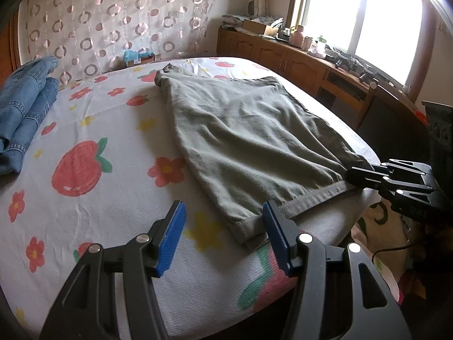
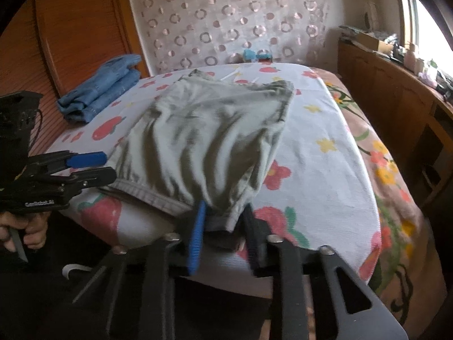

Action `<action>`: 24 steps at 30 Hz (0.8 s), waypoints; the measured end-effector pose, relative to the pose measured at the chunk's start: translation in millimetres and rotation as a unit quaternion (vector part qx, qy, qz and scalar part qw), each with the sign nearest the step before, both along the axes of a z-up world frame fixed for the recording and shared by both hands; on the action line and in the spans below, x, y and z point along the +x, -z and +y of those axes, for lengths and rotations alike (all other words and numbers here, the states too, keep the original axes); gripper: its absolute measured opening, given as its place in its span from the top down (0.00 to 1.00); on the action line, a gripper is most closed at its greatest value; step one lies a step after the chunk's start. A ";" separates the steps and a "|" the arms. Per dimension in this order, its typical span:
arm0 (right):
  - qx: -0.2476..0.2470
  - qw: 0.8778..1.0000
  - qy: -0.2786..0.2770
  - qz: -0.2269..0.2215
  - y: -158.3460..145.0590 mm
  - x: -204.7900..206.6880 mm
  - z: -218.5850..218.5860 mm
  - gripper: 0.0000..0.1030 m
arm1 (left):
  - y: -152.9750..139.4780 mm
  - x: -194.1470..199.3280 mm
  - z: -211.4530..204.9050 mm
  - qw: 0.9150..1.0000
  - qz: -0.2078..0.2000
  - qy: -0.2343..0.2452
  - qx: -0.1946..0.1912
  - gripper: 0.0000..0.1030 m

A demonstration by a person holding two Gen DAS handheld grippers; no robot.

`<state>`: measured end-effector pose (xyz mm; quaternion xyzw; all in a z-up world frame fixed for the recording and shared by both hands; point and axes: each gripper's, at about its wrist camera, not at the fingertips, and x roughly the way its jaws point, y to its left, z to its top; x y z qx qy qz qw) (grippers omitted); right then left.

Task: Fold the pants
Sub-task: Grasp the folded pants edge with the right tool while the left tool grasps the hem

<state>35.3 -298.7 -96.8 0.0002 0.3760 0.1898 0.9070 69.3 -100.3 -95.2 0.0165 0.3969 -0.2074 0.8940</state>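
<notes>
Grey-green pants (image 1: 246, 141) lie spread on the flowered bed sheet (image 1: 93, 130), hem edge toward me. My left gripper (image 1: 223, 232) is open, its blue pads either side of the near left hem corner, which lies by the right pad. My right gripper (image 2: 223, 235) has its fingers around the other hem corner of the pants (image 2: 203, 141), with a small gap still showing between the pads. It also shows in the left wrist view (image 1: 356, 177) at the right hem corner. The left gripper shows in the right wrist view (image 2: 104, 167), open.
Folded blue jeans (image 1: 25, 107) lie at the bed's far left, also in the right wrist view (image 2: 104, 85). A wooden cabinet (image 1: 297, 62) with clutter runs along the window side. A patterned curtain hangs behind the bed. The bed's near edge is just below the grippers.
</notes>
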 end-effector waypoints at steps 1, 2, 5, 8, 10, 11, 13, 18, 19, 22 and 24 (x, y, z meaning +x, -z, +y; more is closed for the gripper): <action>-0.004 1.000 0.000 -0.002 0.3 -0.3 1.7 0.87 | 0.1 0.2 -0.1 1.000 0.002 0.000 0.000 0.46; -0.008 1.000 -0.003 -0.005 0.6 -0.7 3.0 0.87 | 0.0 -0.5 0.1 1.000 0.002 0.001 0.000 0.46; -0.004 1.000 -0.004 -0.005 1.3 -0.3 1.9 0.88 | -1.0 -1.5 -1.4 1.000 0.009 0.009 -0.012 0.46; -0.002 1.000 -0.004 -0.006 1.8 -0.2 1.4 0.88 | -1.4 -4.7 -4.0 0.999 0.017 0.024 -0.030 0.52; -0.003 1.000 -0.005 -0.006 1.8 -0.3 1.2 0.88 | -1.8 -6.0 -5.6 0.998 0.025 0.034 -0.045 0.54; -0.001 1.000 -0.005 -0.006 2.0 -0.2 0.7 0.88 | -2.1 -6.4 -5.8 0.997 0.030 0.036 -0.053 0.56; 0.003 1.000 -0.005 -0.006 2.0 -0.4 -0.3 0.88 | -3.2 -7.1 -6.5 0.997 0.034 0.036 -0.060 0.59; 0.005 1.000 -0.006 -0.006 2.0 -0.6 -1.0 0.88 | -3.3 -4.1 -2.5 0.997 0.035 0.023 -0.071 0.66; 0.005 1.000 -0.006 -0.006 2.1 -0.7 -1.2 0.88 | -3.4 -3.5 -2.3 0.997 0.032 0.018 -0.066 0.66; 0.009 1.000 -0.006 -0.006 1.3 -0.8 -0.7 0.88 | -3.3 -3.3 -4.0 0.998 0.023 0.015 -0.051 0.66; 0.007 1.000 -0.006 -0.007 1.5 -0.8 -1.0 0.88 | -3.2 -5.1 -7.2 0.999 0.015 0.018 -0.038 0.66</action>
